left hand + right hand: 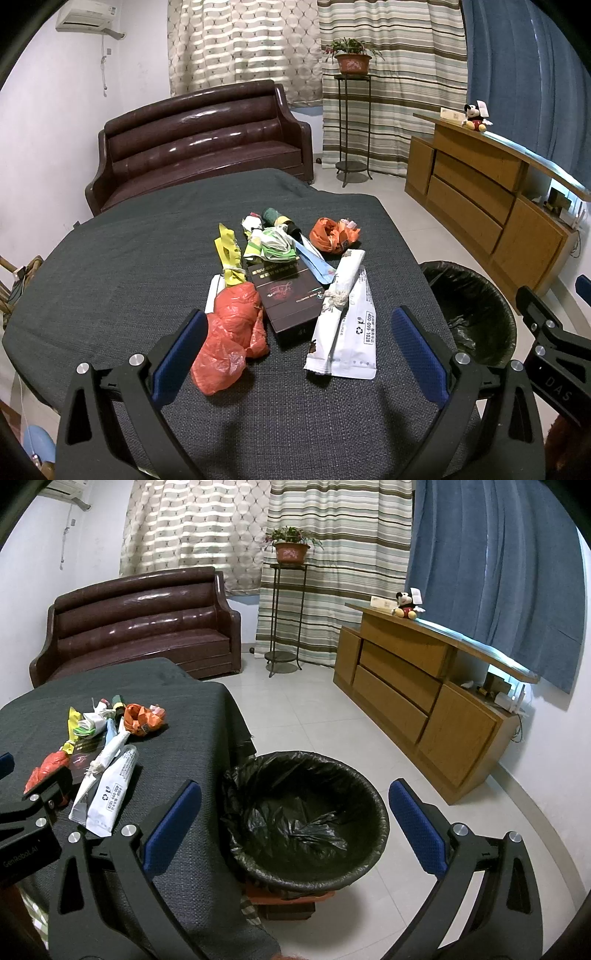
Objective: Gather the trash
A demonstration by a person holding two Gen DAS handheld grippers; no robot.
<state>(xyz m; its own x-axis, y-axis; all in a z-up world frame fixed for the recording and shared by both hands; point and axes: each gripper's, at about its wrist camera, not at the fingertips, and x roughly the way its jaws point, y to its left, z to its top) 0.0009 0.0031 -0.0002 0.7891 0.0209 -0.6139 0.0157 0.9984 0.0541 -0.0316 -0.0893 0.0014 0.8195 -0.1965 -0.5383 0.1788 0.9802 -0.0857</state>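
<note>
A heap of trash lies on the dark grey table: a red plastic bag, a dark brown box, white wrappers, a yellow wrapper, a green-white wrapper and an orange bag. My left gripper is open and empty, low over the table just before the red bag and white wrappers. My right gripper is open and empty, above the bin with a black liner beside the table. The heap also shows in the right wrist view.
The bin stands on the tiled floor at the table's right edge. A brown sofa is behind the table, a plant stand by the curtains, and a wooden cabinet along the right wall.
</note>
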